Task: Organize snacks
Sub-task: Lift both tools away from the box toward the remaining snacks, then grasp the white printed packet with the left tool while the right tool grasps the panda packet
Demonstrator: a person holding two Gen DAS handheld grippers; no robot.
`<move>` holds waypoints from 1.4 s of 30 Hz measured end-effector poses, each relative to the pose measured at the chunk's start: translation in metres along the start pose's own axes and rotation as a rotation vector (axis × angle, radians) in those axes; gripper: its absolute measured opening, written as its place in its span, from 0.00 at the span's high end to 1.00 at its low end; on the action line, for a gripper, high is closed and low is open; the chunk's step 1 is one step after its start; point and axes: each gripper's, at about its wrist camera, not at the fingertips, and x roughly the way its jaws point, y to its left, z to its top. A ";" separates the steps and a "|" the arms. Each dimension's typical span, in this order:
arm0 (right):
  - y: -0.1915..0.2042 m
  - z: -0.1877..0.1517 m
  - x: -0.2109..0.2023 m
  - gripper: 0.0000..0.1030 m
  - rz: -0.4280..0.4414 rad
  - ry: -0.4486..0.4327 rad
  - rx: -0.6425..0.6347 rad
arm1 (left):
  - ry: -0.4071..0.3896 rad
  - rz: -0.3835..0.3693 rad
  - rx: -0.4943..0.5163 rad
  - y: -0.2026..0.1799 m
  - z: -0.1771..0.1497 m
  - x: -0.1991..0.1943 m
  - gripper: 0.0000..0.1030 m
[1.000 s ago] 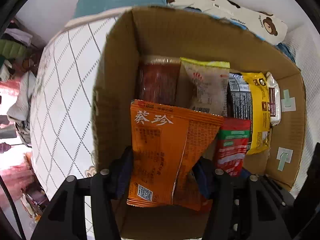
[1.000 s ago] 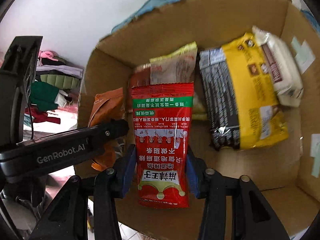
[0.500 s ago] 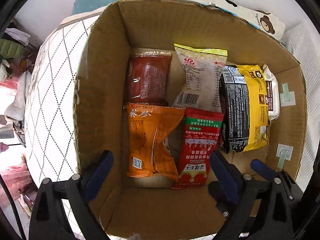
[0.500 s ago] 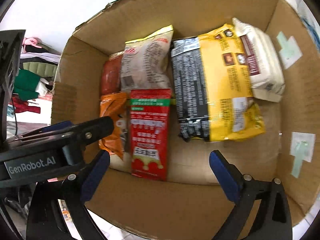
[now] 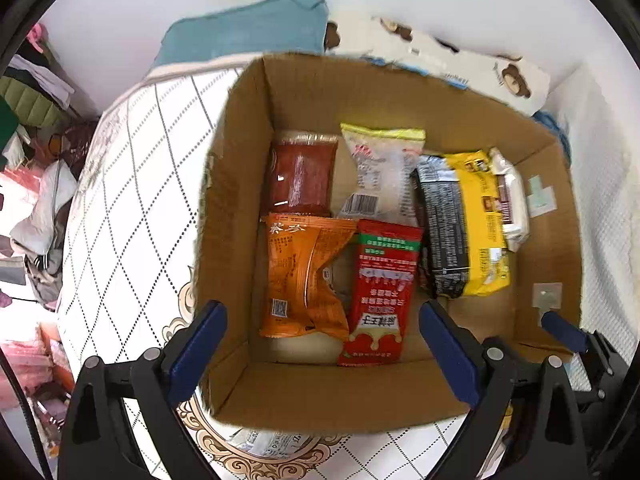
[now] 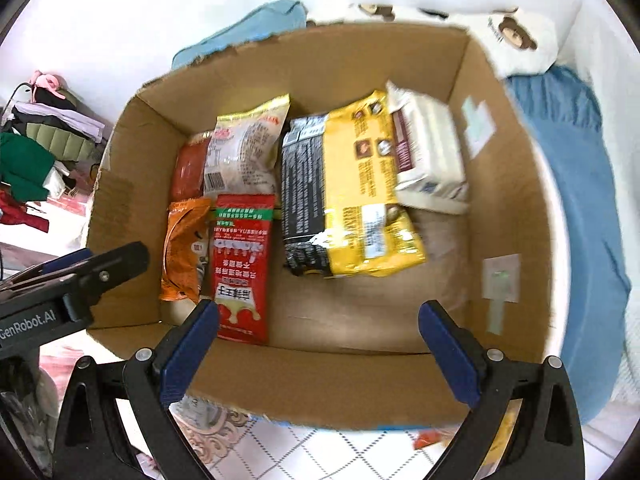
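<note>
An open cardboard box (image 5: 240, 200) stands on the bed with several snack packets lying flat in it. An orange packet (image 5: 296, 276) and a red packet (image 5: 382, 292) lie side by side at the near left. Behind them lie a dark red packet (image 5: 302, 176) and a pale packet (image 5: 380, 172). To the right are a black and yellow packet (image 5: 464, 224) and a white one (image 5: 512, 196). My left gripper (image 5: 320, 310) hangs open above the box's near left, holding nothing. My right gripper (image 6: 319, 309) is open and empty over the near wall (image 6: 320, 376), beside the red packet (image 6: 240, 268).
The box rests on a white mattress with a diamond pattern (image 5: 120, 208). A teal pillow (image 5: 248, 28) and a bear-print pillow (image 5: 512, 76) lie behind it, a blue blanket (image 6: 572, 200) to its right. Piled clothes (image 6: 36, 148) sit off the bed's left. Another packet (image 5: 260, 440) peeks from under the box.
Both grippers opened wide and let go: the orange packet from the left, the red packet from the right. Both packets now lie in the box. Both grippers rose and drew back.
</note>
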 end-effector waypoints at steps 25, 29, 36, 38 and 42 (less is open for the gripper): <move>0.010 -0.088 -0.154 0.02 -0.038 -0.381 -0.074 | -0.409 0.024 0.055 -0.014 -0.096 -0.125 0.05; 0.007 -0.098 -0.164 0.02 -0.029 -0.400 -0.063 | -0.435 0.024 0.055 -0.018 -0.107 -0.132 0.05; -0.019 -0.109 -0.158 0.02 0.020 -0.366 -0.007 | -0.419 0.030 0.031 -0.023 -0.117 -0.123 0.05; -0.040 -0.113 -0.144 0.02 0.018 -0.326 0.044 | -0.396 0.048 0.022 -0.022 -0.121 -0.112 0.05; -0.086 -0.121 -0.106 0.02 0.004 -0.229 0.146 | -0.300 0.076 -0.024 -0.015 -0.129 -0.073 0.05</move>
